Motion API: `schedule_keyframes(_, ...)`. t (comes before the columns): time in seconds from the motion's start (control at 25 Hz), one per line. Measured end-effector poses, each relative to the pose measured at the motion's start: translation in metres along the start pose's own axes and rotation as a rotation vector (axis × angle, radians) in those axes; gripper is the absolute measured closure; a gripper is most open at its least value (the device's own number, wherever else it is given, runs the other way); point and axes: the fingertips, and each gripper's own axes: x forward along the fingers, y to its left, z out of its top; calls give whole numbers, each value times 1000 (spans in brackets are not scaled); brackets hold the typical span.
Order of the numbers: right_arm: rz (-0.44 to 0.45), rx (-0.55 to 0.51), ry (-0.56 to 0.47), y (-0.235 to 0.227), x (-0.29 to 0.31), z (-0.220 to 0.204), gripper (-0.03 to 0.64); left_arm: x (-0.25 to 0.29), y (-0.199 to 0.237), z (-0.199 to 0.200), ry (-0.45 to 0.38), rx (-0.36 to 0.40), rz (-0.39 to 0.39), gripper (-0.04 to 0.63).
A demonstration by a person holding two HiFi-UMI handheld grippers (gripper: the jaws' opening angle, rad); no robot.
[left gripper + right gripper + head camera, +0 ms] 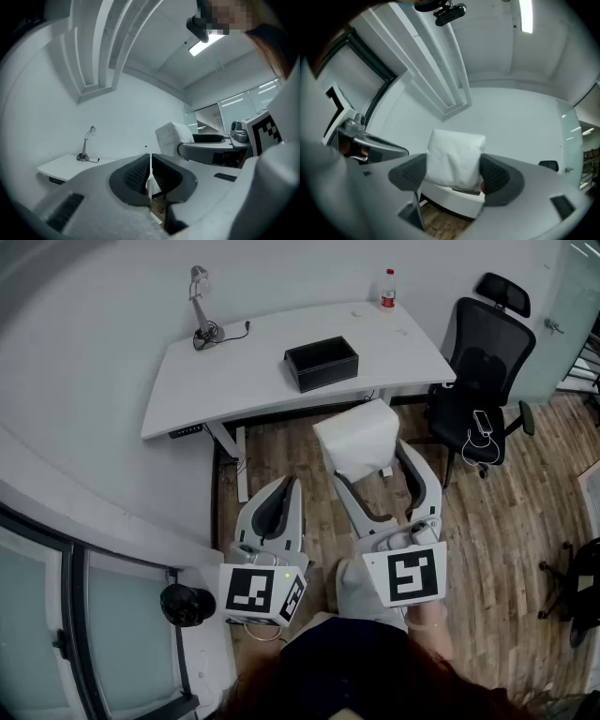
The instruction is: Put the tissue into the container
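Note:
A white pack of tissue (358,441) is clamped between the jaws of my right gripper (375,465), held in the air over the wooden floor in front of the desk. In the right gripper view the tissue pack (454,158) fills the gap between both pads. The container, a black open box (322,363), stands on the white desk (216,371), beyond the pack. My left gripper (278,495) hangs to the left of the right one, its jaws together and empty; in its own view the left gripper (150,176) shows no gap.
A small lamp (200,310) with a cable stands at the desk's left end, a bottle (388,289) at its far right. A black office chair (480,381) stands right of the desk. The wall runs along the left.

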Motion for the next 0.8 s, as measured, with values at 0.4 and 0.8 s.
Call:
schedule_keyframes(0.4, -6, 27, -24, 0, -1, 1, 239, -1, -3, 0, 1, 3, -10, 561)
schedule_keyframes(0.8, 2, 29, -20, -28, 27, -12, 239, 48, -3, 0, 10, 25, -30, 561)
